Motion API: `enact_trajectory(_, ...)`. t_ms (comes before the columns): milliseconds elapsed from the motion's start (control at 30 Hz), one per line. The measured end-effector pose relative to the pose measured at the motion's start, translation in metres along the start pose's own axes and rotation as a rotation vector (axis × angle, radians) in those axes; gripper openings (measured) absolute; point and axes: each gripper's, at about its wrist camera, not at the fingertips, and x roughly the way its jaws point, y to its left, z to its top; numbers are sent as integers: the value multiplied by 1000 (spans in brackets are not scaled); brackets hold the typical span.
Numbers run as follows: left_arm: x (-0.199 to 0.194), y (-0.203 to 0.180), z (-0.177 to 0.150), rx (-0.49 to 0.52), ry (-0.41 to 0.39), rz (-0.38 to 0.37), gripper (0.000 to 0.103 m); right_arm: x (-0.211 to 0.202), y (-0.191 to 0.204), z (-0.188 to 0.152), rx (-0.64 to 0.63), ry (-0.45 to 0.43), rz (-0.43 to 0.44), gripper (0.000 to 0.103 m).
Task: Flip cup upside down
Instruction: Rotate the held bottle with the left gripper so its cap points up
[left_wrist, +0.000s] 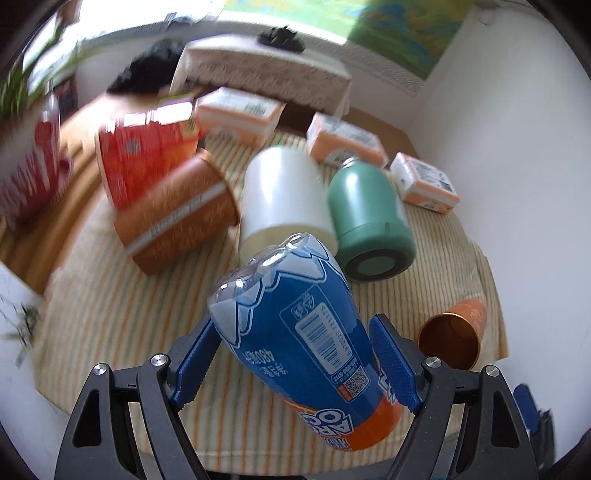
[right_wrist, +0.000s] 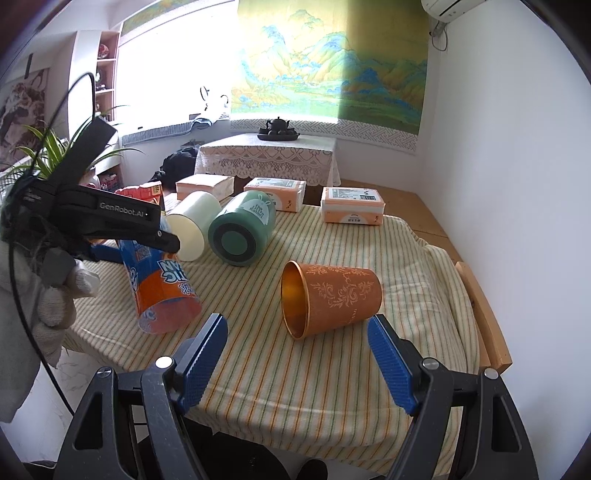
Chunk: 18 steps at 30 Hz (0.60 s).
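Observation:
A blue and orange plastic cup (left_wrist: 295, 332) sits between the fingers of my left gripper (left_wrist: 293, 325), which is shut on it. In the right wrist view this cup (right_wrist: 162, 288) is tilted with its open mouth facing down, just over the table's left edge, under the left gripper (right_wrist: 147, 240). An orange patterned cup (right_wrist: 332, 295) lies on its side on the striped cloth, mouth toward the left. My right gripper (right_wrist: 297, 321) stands open just in front of it, holding nothing. The orange cup (left_wrist: 454, 332) also shows at the lower right of the left wrist view.
A white cup (right_wrist: 192, 229), a green cup (right_wrist: 240, 229) and a brown cup (left_wrist: 177, 214) lie on their sides on the striped tablecloth (right_wrist: 406, 266). A red box (left_wrist: 147, 155) and tissue packs (right_wrist: 352, 205) stand behind. A gloved hand (right_wrist: 55, 306) holds the left gripper.

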Motion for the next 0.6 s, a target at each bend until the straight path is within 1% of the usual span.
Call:
enact_trajectory(100, -11, -8, 1, 74, -51, 21, 83, 1, 1, -1, 2, 1, 0, 75)
enact_trajectory(267, -29, -20, 2, 179, -115, 53, 83, 1, 2, 0, 10, -7, -3, 75)
enact_trajectory(400, -41, -32, -1, 289, -194, 87, 83, -1, 1, 1, 24, -20, -8, 75)
enact_trajectory(467, -42, -37, -4, 344, -220, 104, 83, -2, 0, 1, 32, -25, -13, 75)
enact_trajectory(600, -35, -47, -11, 425, -256, 140, 83, -4, -3, 0, 55, -32, -15, 75)
